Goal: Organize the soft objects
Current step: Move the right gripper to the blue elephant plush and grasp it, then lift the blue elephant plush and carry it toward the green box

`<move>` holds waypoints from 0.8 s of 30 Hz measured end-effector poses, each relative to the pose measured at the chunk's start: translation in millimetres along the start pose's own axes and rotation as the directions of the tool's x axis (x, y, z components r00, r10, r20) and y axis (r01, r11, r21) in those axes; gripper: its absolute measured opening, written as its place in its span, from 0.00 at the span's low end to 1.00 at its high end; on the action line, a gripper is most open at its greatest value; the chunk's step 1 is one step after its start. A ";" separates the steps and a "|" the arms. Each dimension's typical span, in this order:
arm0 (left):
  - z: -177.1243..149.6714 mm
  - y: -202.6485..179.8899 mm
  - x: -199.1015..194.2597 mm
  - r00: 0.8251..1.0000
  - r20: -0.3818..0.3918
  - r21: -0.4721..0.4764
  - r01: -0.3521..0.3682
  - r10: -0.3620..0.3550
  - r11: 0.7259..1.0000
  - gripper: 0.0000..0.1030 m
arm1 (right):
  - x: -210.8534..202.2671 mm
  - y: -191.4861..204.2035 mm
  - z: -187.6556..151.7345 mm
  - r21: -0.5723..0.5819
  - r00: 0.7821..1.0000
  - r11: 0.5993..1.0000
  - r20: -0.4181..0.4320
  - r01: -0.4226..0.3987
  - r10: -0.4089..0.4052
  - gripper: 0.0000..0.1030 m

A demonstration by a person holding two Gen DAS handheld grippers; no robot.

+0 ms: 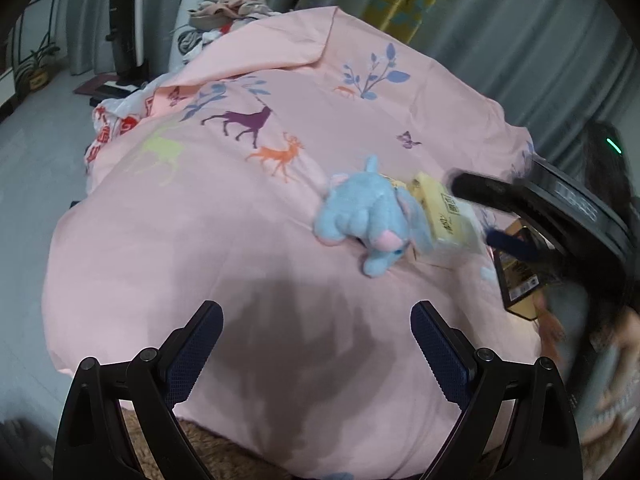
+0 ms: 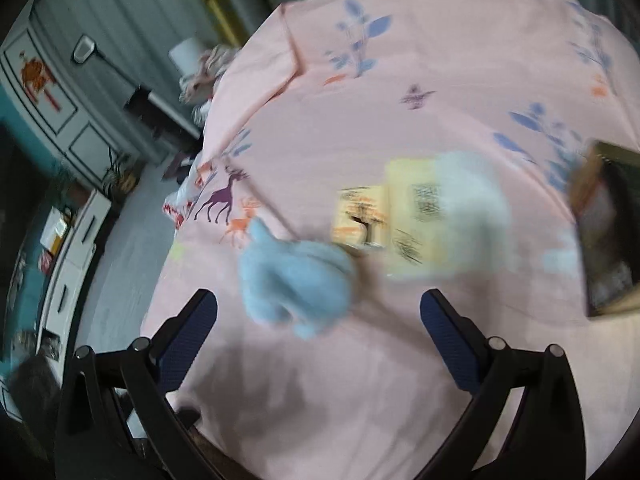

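Observation:
A blue plush elephant [image 1: 362, 220] lies on the pink quilt [image 1: 224, 216], leaning against a yellow tissue pack [image 1: 448, 216]. My left gripper [image 1: 316, 344] hovers open above bare quilt, well short of the toy. In the left wrist view my right gripper [image 1: 472, 208] comes in from the right over the tissue pack, blurred. The right wrist view, blurred by motion, has the plush elephant [image 2: 294, 280] just ahead of my open right gripper [image 2: 318, 328], slightly left of centre. The tissue pack [image 2: 420, 216] lies beyond it.
A dark book or box [image 1: 520, 272] with a gold edge lies on the quilt at the right [image 2: 608, 232]. A heap of clothes [image 1: 228, 8] sits at the bed's far end. White drawers [image 2: 76, 248] line the floor at the left. A person [image 1: 608, 264] is at the right.

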State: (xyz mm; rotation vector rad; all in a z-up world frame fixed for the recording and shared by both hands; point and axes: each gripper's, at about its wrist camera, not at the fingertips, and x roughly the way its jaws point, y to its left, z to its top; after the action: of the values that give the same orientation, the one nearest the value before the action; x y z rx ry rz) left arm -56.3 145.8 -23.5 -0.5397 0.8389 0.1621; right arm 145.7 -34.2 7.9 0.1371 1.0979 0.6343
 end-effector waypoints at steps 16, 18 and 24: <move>-2.2 5.1 -7.0 1.000 -0.007 -0.001 0.021 -0.021 1.000 0.92 | 62.8 2.6 3.6 0.024 0.989 0.999 -0.146 -0.031 0.034 0.79; -3.0 -0.6 -6.1 0.999 -0.009 0.014 0.031 -0.031 0.999 0.92 | 41.0 -5.1 0.2 0.026 0.995 0.999 -0.091 -0.034 0.036 0.79; -7.4 -25.2 3.3 0.998 -0.031 0.066 0.061 -0.059 0.996 0.92 | -40.0 -42.3 -31.1 -0.009 0.970 0.981 0.150 0.193 -0.190 0.81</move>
State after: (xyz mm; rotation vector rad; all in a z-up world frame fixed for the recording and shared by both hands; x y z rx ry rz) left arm -50.4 120.2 -20.1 -0.5049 0.8529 0.0714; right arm 124.4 -96.6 7.7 0.0556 0.9460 0.4561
